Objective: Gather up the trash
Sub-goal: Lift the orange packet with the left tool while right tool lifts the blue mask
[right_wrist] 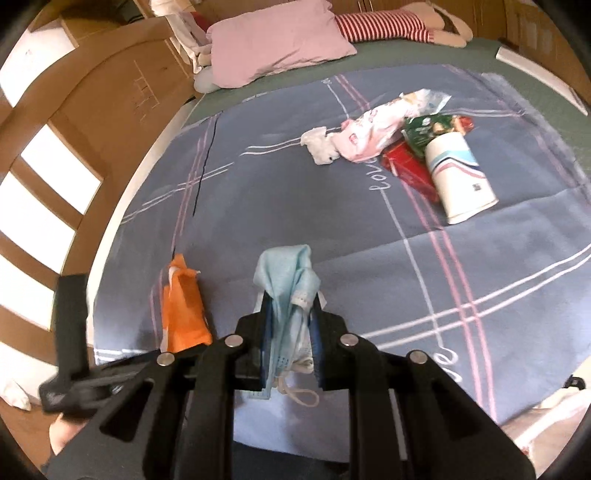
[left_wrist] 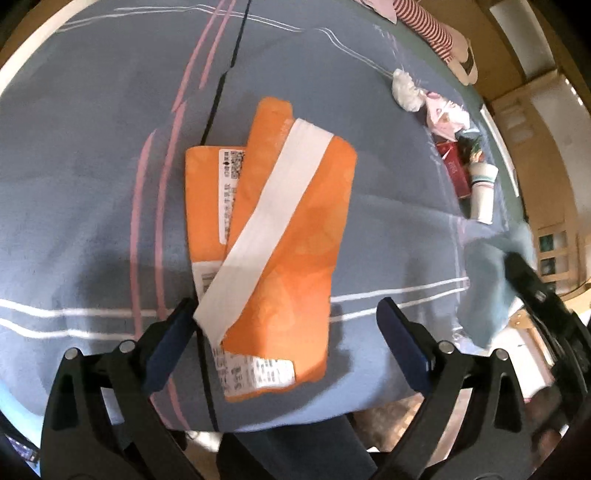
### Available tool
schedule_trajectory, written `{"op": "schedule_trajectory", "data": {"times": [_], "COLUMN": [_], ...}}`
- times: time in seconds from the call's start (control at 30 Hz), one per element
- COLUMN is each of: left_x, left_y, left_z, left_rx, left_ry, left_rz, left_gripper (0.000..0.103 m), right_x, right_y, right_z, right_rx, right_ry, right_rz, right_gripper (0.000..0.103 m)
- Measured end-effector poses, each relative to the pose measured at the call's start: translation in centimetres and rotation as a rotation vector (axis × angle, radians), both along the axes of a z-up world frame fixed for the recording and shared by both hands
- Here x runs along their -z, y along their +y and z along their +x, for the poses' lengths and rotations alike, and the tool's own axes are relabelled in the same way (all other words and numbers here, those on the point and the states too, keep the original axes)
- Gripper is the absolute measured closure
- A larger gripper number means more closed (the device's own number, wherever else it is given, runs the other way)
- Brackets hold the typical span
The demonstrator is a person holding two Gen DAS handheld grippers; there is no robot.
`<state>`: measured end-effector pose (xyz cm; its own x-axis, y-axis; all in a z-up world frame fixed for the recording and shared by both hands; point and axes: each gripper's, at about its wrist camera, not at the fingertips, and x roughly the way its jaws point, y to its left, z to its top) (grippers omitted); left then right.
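Two overlapping orange mailer bags (left_wrist: 295, 229) with a loose white strip (left_wrist: 273, 206) across them lie on the blue bedsheet (left_wrist: 81, 177). My left gripper (left_wrist: 286, 306) is open wide just above their near end, one finger on each side, and I cannot tell if the pads touch. My right gripper (right_wrist: 290, 314) is shut on a crumpled light-blue face mask (right_wrist: 286, 273), held above the sheet; its ear loop (right_wrist: 301, 397) dangles below. In the left wrist view the mask (left_wrist: 484, 280) and right gripper (left_wrist: 524, 273) are at the right edge. The right wrist view shows the orange bags (right_wrist: 183, 306) and the left gripper (right_wrist: 70, 332) at the left.
Further up the bed lies a trash pile: white tissue (right_wrist: 319, 146), pink wrapper (right_wrist: 369, 129), green packet (right_wrist: 428, 127), red box (right_wrist: 410, 166), and a paper cup (right_wrist: 461, 177) on its side. A pink pillow (right_wrist: 277, 40) and a striped plush toy (right_wrist: 384, 24) are at the headboard. The bed's edge is near me.
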<state>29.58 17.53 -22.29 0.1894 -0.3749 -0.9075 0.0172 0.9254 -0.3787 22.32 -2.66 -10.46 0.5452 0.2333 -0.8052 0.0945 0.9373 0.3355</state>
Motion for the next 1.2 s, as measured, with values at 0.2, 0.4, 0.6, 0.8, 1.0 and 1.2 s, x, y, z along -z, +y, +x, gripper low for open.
{"op": "schedule_trajectory", "data": {"times": [0.2,0.4,0.6,0.8,1.0,1.2], "left_x": [-0.3,-1.0,-1.7,-2.5,-3.1,-4.3], "left_y": [0.0,0.4,0.4,0.6,0.3,0.1], "left_z": [0.1,-0.3,-0.5,-0.7,-1.0,-1.6], "left_rx": [-0.013,-0.012,-0.007,-0.006,0.021,0.059], "left_ry": [-0.054,-0.083,-0.115,-0.138,-0.171,-0.226], "left_rz": [0.037,0.013,0.001,-0.011,-0.015,-0.011], "left_gripper": [0.042,0.059,0.067,0.076,0.078,0.078], "right_x": [0.1,0.4,0.5,0.0,-0.1,-0.4], "right_y": [-0.9,-0.8,0.0,-0.3,-0.5,-0.6], "right_z": [-2.1,-3.2,-3.4,-3.7,-4.0,-4.1], "right_rx": [0.039,0.059,0.048,0.068,0.078,0.077], "right_ry": [-0.012,-0.009,-0.005,-0.038,-0.044,-0.057], "right_rz": [0.028,0.032,0.028,0.032,0.044,0.049], "right_gripper": [0.084,0.084,0.084,0.084,0.084,0.084]}}
